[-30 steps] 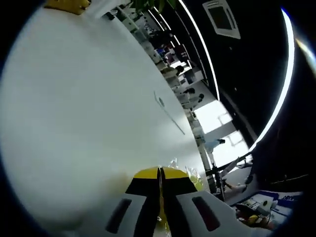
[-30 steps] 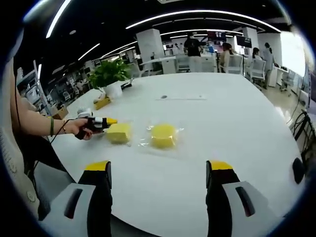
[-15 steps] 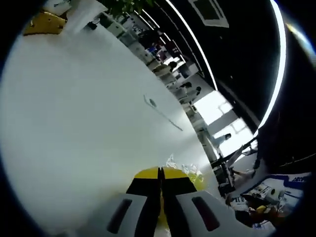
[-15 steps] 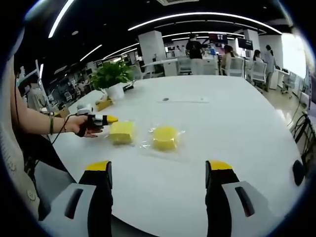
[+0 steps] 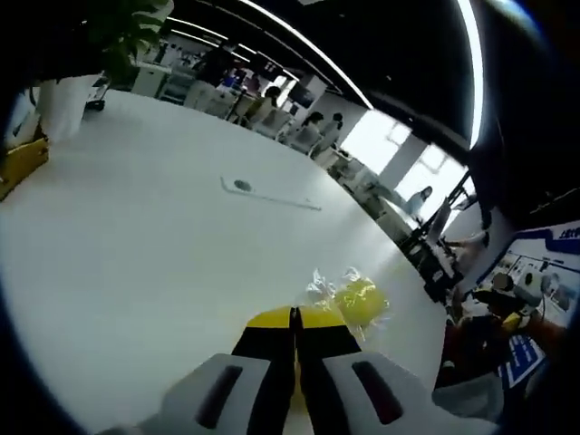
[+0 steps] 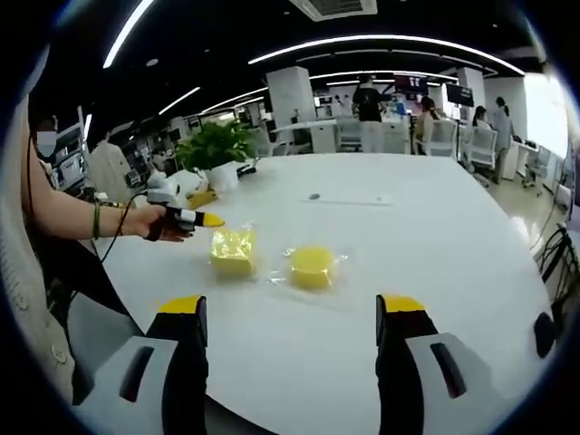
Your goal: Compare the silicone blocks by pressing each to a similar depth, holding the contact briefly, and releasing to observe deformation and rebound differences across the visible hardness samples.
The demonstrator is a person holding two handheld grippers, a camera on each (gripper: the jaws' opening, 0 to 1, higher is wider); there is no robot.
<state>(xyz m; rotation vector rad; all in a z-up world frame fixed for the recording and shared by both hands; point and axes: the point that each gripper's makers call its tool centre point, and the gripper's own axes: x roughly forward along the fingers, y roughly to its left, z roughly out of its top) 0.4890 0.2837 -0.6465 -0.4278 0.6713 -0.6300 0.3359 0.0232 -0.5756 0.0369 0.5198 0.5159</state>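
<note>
In the right gripper view a square yellow silicone block [image 6: 233,251] and a round yellow one [image 6: 313,265] lie in clear wrap on the white table [image 6: 426,227]. A hand holds my left gripper [image 6: 210,219] just up and left of the square block, its yellow tips together and a small gap to the block. In the left gripper view my left gripper [image 5: 292,317] is shut with nothing in it, and the round block [image 5: 356,297] lies just past its tips to the right. My right gripper [image 6: 290,306] hangs open over the table's near edge, well short of both blocks.
A potted plant [image 6: 217,145] and a small yellow item [image 6: 201,197] stand at the table's far left; the pot [image 5: 62,101] also sits at the left of the left gripper view. A thin strip [image 6: 349,198] lies mid-table. People and desks fill the background.
My left gripper has pulled back up and left off the square block's side. The left gripper view has swung round and now looks more level across the table.
</note>
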